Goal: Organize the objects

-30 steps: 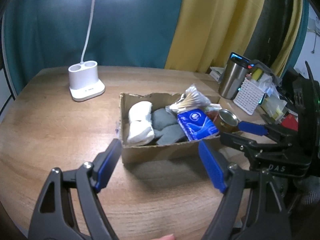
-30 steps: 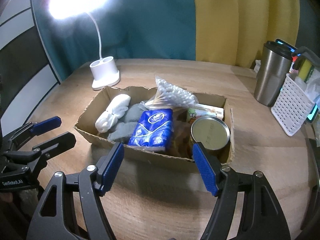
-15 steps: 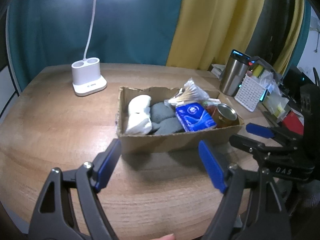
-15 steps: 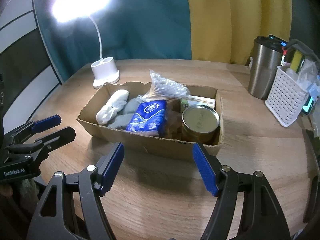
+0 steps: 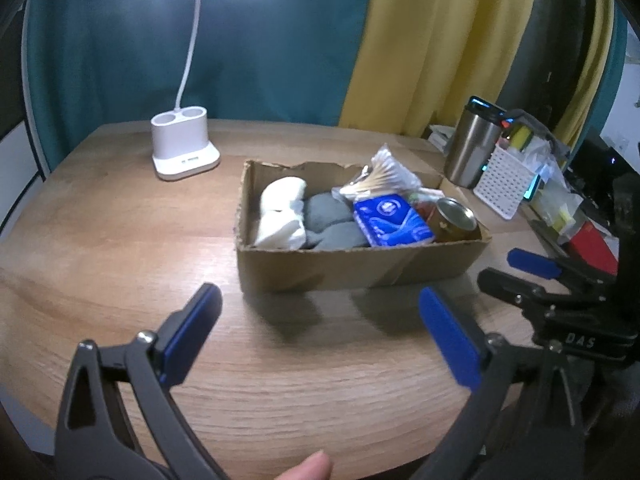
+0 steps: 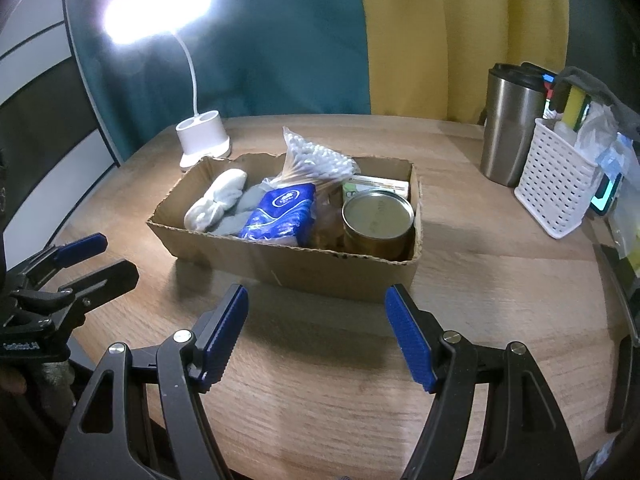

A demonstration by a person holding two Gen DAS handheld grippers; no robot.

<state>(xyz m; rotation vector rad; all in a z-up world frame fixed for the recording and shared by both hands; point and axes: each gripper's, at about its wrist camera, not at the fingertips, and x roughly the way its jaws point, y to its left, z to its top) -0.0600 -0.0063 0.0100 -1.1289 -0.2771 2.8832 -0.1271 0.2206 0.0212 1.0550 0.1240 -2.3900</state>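
An open cardboard box [image 5: 360, 268] [image 6: 300, 268] sits mid-table. Inside lie a white rolled cloth [image 5: 280, 216], grey socks [image 5: 328, 220], a blue tissue pack [image 5: 390, 220], a bag of cotton swabs [image 5: 384, 172], a tin can [image 6: 378, 212] and a small carton [image 6: 380, 186]. My left gripper [image 5: 318, 296] hovers over bare wood in front of the box, its jaws opening wide with nothing between them. My right gripper [image 6: 317, 294] is open and empty, just short of the box's front wall. Each gripper shows at the edge of the other's view.
A white lamp base [image 5: 182, 148] stands behind the box on the left. A steel tumbler [image 6: 510, 128] and a white perforated basket [image 6: 556, 192] with clutter stand at the right. The table's rounded front edge runs below the grippers. A thumb tip [image 5: 308, 468] shows at the bottom.
Both grippers have drawn back from the box, which now lies farther ahead. The left jaws have spread wider. The right jaws keep the same gap.
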